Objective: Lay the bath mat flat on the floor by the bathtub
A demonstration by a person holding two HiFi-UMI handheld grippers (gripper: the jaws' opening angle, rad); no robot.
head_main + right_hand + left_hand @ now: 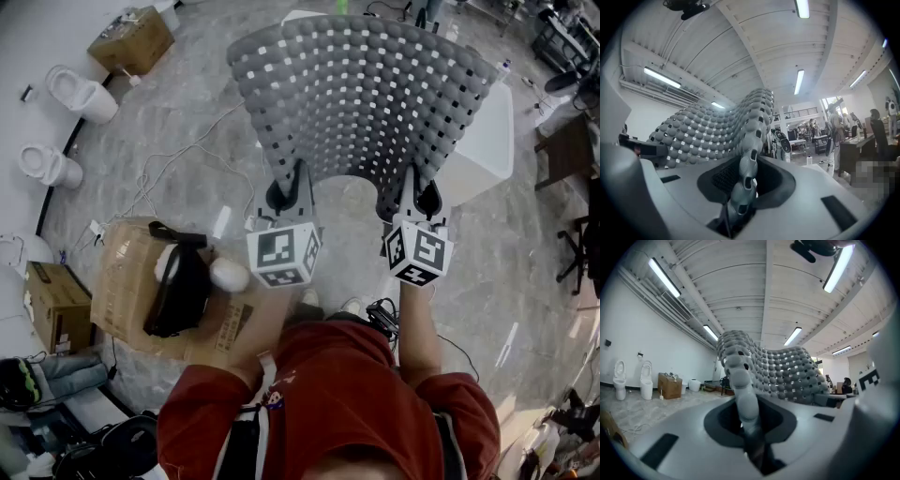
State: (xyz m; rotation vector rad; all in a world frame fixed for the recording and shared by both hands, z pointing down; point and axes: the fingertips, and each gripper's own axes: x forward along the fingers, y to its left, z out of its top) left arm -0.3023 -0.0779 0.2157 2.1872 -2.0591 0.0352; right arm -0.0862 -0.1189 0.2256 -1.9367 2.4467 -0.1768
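- Two grips, both solid: your left gripper is pinched on the near edge of the bath mat. Your right gripper is the same, jaws nearly together with the bobbled edge running up between them.
- Agreed. You hold the mat spread in the air, not yet on the floor. The held edge runs 9-to-3 between your tongs, and the rest fans away toward 12.
- The bathtub sits at 1 o'clock from your grippers, mostly hidden behind the mat. Your right gripper is the nearer one to it.
- My guess is you lower toward 12, far edge down first, with the held edge lined up along the tub side. I cannot tell whether the far edge hangs over the tub or short of it.
- Containers, quick. There's a cardboard box at 8 o'clock whose top looks closed. Black gear and a white rounded thing rest on it, not in it.
- A second box is at 11, well apart, with small items on top and contents unreadable. A third box at 9 is closed.
- The toilets are at 10 by the wall. A loose cable lies on the floor at 10, so watch it when you step.
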